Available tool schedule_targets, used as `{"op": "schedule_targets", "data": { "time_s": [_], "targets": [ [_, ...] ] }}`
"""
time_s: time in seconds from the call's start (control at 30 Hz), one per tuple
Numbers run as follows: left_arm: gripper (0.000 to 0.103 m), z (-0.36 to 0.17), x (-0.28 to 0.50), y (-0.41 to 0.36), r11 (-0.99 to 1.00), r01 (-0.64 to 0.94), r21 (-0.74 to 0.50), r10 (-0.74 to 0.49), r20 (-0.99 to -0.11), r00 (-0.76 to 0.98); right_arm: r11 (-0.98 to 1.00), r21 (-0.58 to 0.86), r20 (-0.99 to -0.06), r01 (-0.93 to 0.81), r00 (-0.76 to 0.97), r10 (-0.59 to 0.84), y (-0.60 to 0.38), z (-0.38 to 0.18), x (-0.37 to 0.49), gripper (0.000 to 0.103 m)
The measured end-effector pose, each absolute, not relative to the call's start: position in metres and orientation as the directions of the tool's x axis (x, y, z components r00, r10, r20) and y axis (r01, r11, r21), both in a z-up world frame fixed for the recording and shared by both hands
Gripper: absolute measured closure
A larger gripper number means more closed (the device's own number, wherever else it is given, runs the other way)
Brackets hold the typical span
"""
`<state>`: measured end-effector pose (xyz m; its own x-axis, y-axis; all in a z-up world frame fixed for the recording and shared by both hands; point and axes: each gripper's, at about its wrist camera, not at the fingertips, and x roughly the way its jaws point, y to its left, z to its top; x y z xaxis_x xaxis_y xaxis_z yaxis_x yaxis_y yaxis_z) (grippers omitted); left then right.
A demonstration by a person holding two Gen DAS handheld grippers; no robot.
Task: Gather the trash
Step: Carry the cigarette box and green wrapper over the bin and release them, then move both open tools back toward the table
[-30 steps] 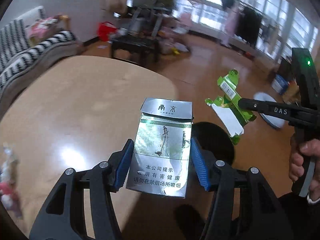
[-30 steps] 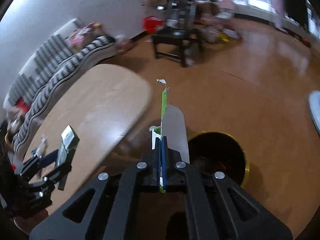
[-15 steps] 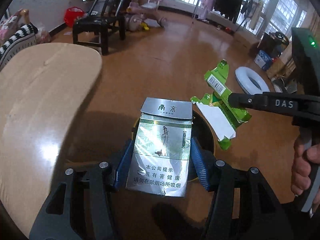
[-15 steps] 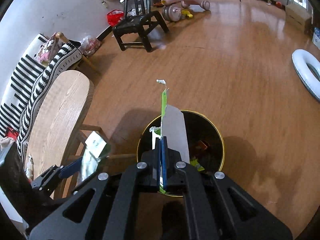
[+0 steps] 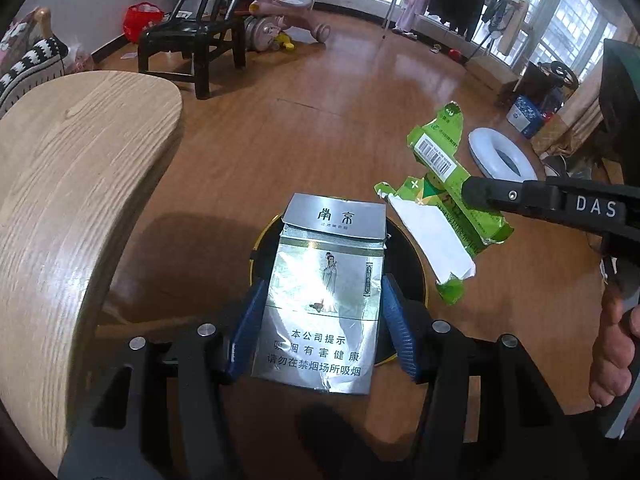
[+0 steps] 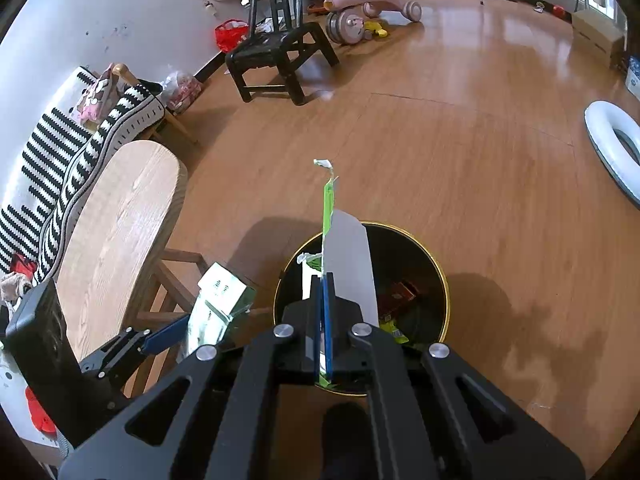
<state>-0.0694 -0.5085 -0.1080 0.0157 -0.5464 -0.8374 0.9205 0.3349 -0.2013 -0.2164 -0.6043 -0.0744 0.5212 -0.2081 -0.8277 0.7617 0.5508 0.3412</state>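
Both tongs had swung off the wooden desk (image 5: 80,184) to hang over the gold-rimmed trash bin (image 6: 436,272) on the floor. The left tongs (image 5: 320,320) stayed clamped on a silver cigarette pack (image 5: 324,292); at its two o'clock, the right tongs (image 6: 323,312), pressed together, pinched a torn green wrapper (image 5: 444,200). Release looked due next.

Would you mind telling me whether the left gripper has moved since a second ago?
Yes. The left gripper, shut on the cigarette pack, has moved off the wooden table and now hangs over the black bin.
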Motion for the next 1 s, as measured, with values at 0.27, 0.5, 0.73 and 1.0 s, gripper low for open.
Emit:
{"op": "schedule_targets", "data": {
  "time_s": [0.27, 0.5, 0.73, 1.0],
  "targets": [
    [0.013, -0.103, -0.077, -0.507, 0.330, 0.925, -0.186, -0.576, -0.816, 0.042, 0.516, 0.351, -0.828, 0.781, 0.516, -0.218, -0.609, -0.075, -0.221, 0.095],
    [0.007, -0.095, -0.071, -0.494, 0.367, 0.915, -0.169, -0.568, -0.820, 0.077, 0.543, 0.330, -0.794, 0.772, 0.538, -0.282, -0.597, -0.060, -0.220, 0.020],
    [0.007, -0.064, -0.049, -0.438, 0.435, 0.894, -0.104, -0.571, -0.800, 0.185, 0.603, 0.334, -0.780, 0.725, 0.572, -0.255, -0.576, -0.046, -0.196, 0.017],
    [0.007, -0.023, -0.014, -0.350, 0.564, 0.825, -0.020, -0.533, -0.772, 0.346, 0.736, 0.303, -0.738, 0.605, 0.637, -0.220, -0.512, -0.014, -0.138, 0.015]
  ]
}}
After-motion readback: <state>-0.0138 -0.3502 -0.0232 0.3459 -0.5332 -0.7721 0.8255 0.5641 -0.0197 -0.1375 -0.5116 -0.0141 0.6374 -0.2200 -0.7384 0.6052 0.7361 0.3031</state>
